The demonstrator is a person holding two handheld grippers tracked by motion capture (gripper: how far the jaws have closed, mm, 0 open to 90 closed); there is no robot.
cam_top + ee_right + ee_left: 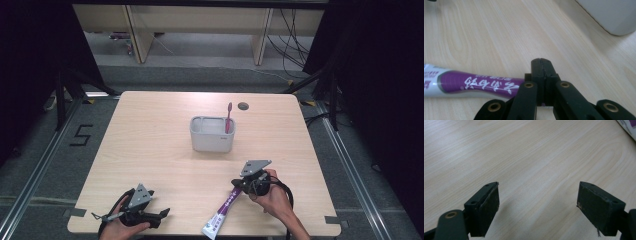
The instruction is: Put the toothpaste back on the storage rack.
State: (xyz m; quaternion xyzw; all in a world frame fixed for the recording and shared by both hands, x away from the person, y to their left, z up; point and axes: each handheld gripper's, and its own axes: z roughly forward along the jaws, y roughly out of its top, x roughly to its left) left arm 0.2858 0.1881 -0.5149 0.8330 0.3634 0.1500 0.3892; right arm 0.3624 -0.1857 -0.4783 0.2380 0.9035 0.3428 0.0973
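Purple-and-white plastic toothpaste tube (221, 212) pinched at its end by the right gripper (541, 65).

Jaws are closed on the tube, near the table's (150, 145) front edge; soft, light, slippery, so gripping the stiffer end suits. Left gripper (537, 202) gapes empty beside it. Beyond the tube stands a grey plastic holder (212, 134) with a red toothbrush (228, 117); nothing between.

The cap end of the toothpaste tube (481, 85) is hidden behind the closed right gripper (541, 62), its tail cut off by the edge.
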